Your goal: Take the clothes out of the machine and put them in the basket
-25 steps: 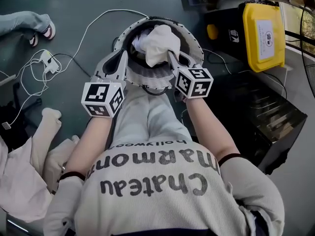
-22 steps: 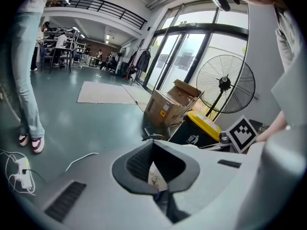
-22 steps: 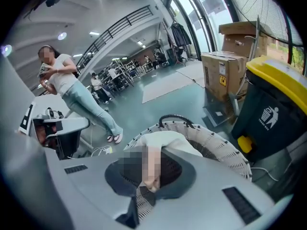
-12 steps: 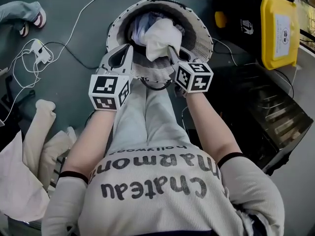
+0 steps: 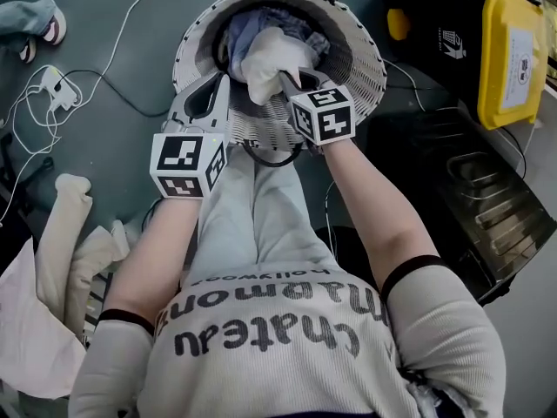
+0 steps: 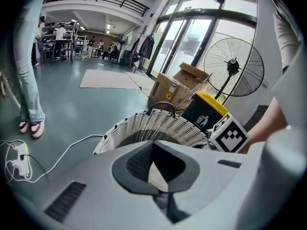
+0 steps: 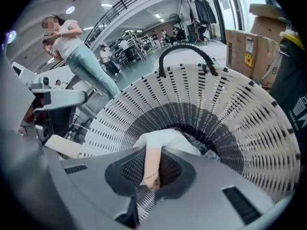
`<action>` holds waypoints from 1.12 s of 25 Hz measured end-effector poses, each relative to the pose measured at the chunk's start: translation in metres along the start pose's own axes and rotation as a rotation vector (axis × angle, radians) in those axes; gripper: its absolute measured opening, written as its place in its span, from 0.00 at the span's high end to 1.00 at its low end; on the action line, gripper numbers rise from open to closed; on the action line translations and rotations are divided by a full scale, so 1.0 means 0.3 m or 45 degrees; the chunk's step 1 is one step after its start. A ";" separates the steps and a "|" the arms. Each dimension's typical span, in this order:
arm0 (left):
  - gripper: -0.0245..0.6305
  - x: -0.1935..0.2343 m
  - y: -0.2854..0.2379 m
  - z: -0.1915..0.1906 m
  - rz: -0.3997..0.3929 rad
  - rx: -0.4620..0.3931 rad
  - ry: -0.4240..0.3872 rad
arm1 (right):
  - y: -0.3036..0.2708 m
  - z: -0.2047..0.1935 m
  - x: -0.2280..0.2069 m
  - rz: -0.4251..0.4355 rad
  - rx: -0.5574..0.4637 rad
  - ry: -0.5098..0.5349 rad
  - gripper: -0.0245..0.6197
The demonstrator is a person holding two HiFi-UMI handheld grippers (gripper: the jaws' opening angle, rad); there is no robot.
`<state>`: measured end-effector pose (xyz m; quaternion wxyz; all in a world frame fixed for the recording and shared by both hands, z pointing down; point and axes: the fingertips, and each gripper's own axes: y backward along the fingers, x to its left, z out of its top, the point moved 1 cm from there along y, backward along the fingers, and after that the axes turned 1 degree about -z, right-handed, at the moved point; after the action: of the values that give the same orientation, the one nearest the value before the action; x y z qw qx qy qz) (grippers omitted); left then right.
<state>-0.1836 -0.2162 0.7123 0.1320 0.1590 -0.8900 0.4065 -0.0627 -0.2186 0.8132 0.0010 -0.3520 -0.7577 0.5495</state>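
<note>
- Nearly done with this piece: white garment [image 5: 271,55] pinched in closed right gripper [image 5: 285,77], inside far basket [image 5: 364,66], atop other clothes [image 5: 251,29].
- Left gripper [image 5: 224,83] shut beside near rim, seemingly empty.
- Still to release.

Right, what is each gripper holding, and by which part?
The right gripper pinches the white garment by a bunched fold at its edge, over the basket. The left gripper is shut beside it, apparently on nothing.

a garment [image 5: 271,52] is in the basket [image 5: 361,72], a bin [image 5: 513,55] to its right, cables [image 5: 87,85] to its left.
</note>
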 end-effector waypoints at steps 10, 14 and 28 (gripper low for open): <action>0.95 0.028 -0.111 -0.041 -0.039 0.014 0.008 | -0.203 -0.028 -0.108 -0.040 0.044 0.014 0.89; 0.95 0.064 -0.140 -0.059 -0.025 0.025 0.009 | -0.273 -0.066 -0.147 -0.058 0.080 0.034 0.89; 0.95 0.076 -0.100 -0.157 -0.049 0.078 0.057 | -0.386 -0.271 -0.268 -0.166 0.323 -0.196 0.87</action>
<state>-0.1877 -0.2026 0.7709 0.1548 0.1708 -0.8707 0.4345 -0.0322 -0.2112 0.9728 0.0230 -0.2562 -0.7014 0.6648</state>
